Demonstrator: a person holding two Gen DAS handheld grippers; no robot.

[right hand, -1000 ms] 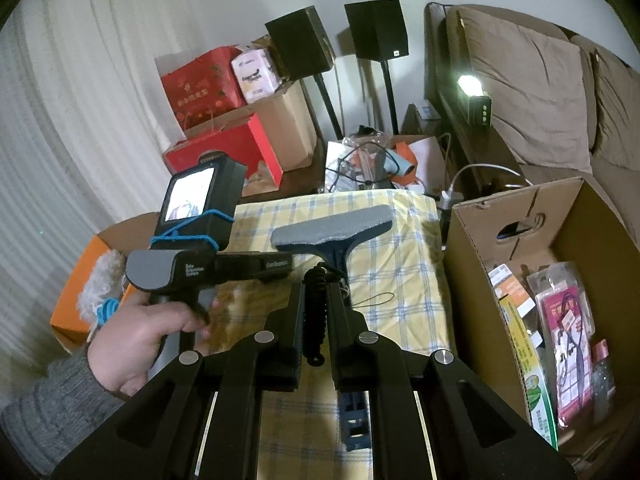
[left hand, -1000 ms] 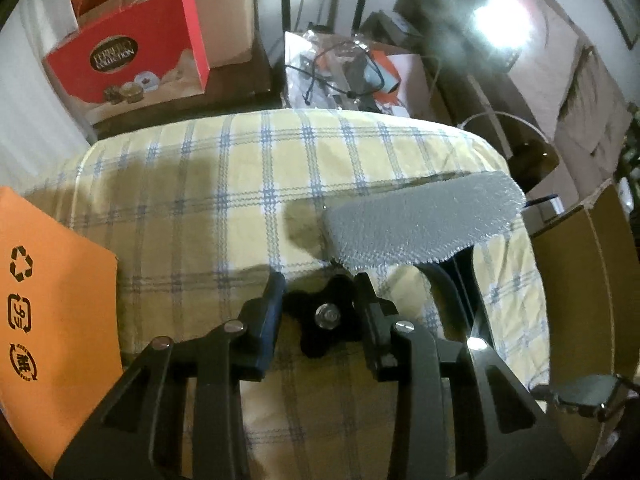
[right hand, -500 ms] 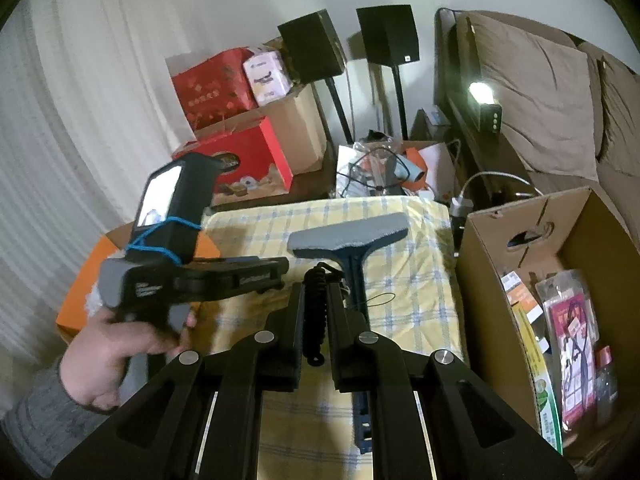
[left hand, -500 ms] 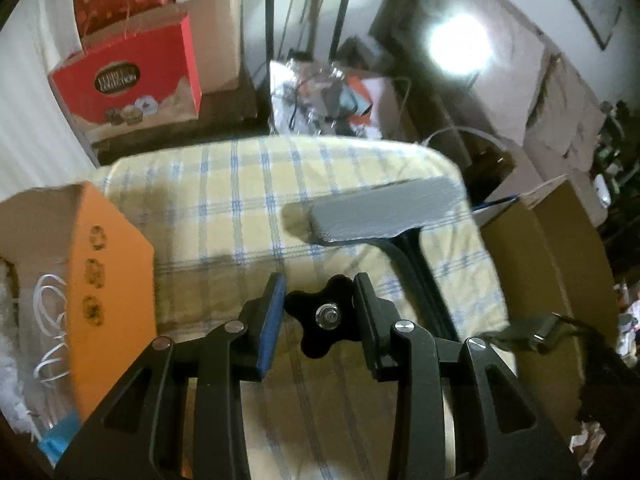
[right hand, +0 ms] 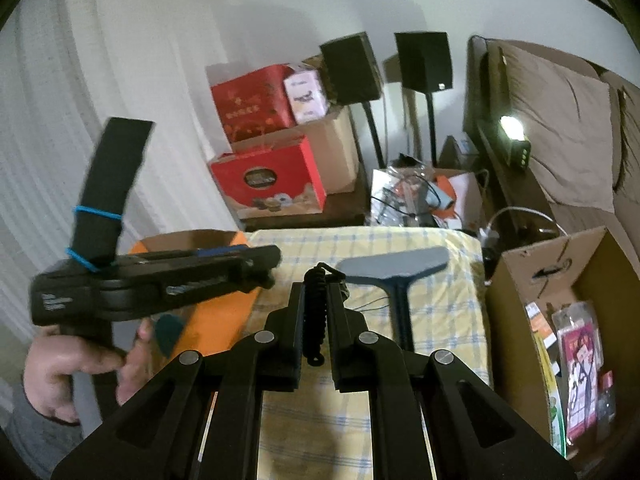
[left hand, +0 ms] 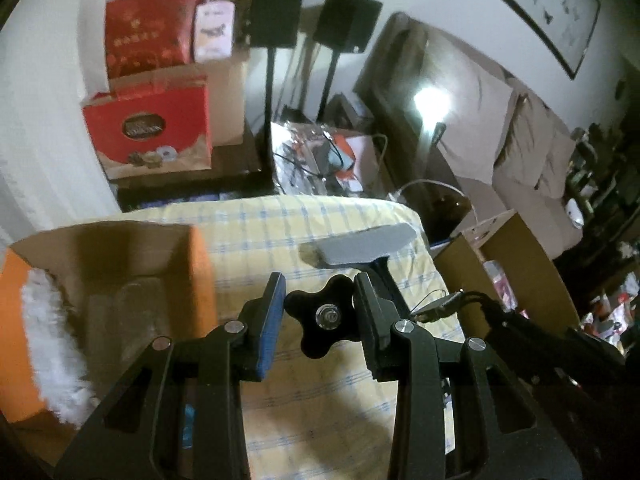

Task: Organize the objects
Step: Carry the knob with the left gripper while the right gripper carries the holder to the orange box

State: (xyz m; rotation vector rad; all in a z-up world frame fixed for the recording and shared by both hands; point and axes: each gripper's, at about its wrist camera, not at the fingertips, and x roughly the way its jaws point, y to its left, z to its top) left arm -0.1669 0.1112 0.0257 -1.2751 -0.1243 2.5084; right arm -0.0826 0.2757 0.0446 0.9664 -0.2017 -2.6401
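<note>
Black knob sits clamped in the left tongs; the right tongs grip a coiled black cord. Ahead of both lies the grey-headed tool on the checked tabletop (handle toward the tongs), nearer the right.

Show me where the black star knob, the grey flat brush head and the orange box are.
Black star knob (left hand: 326,316), left wrist view, its centre bolt.
Grey flat brush head (right hand: 394,262), right wrist view, its top face.
Orange box (left hand: 202,264), left wrist view, its side wall.
</note>
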